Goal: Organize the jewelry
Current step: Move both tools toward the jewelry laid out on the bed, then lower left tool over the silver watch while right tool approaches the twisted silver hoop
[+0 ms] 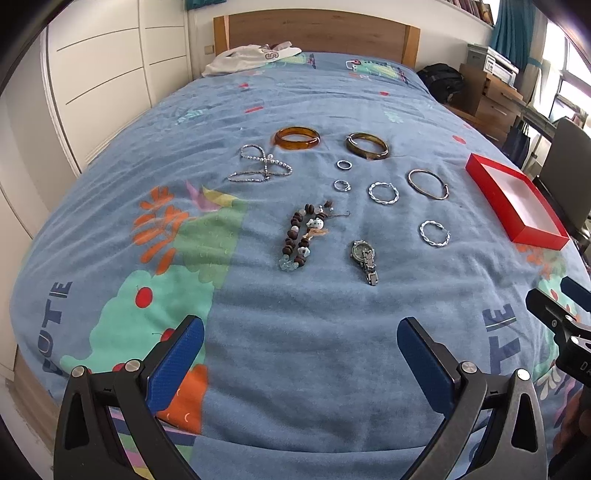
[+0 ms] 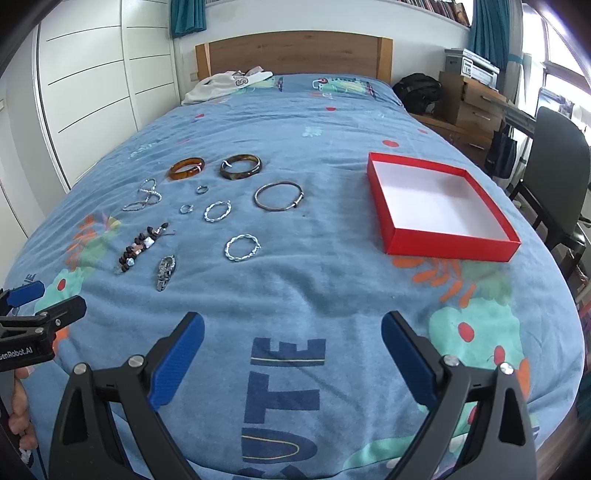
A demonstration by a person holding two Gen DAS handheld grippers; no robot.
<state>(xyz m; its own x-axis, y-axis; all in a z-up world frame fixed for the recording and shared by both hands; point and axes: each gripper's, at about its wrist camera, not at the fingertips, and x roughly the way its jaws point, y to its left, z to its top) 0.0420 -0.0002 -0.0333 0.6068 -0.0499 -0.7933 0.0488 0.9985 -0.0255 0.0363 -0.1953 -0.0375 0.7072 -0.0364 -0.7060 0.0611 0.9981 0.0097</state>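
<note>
Jewelry lies spread on a blue bedspread (image 1: 295, 314): an amber bangle (image 1: 296, 138), a dark bangle (image 1: 366, 145), a pearl necklace (image 1: 258, 164), two small rings (image 1: 344, 164), a thin silver bangle (image 1: 428, 184), two twisted silver hoops (image 1: 383, 192), a bead bracelet (image 1: 301, 236) and a watch (image 1: 365, 258). An empty red box (image 2: 439, 206) sits to the right, also in the left wrist view (image 1: 517, 203). My left gripper (image 1: 301, 354) is open and empty, near the bed's front. My right gripper (image 2: 293, 350) is open and empty, in front of the box.
White clothing (image 1: 251, 59) lies by the wooden headboard (image 1: 314, 33). White wardrobe doors (image 1: 103, 74) stand left. A black bag (image 2: 417, 92), wooden drawers (image 2: 472, 103) and a dark chair (image 2: 554, 173) stand right of the bed.
</note>
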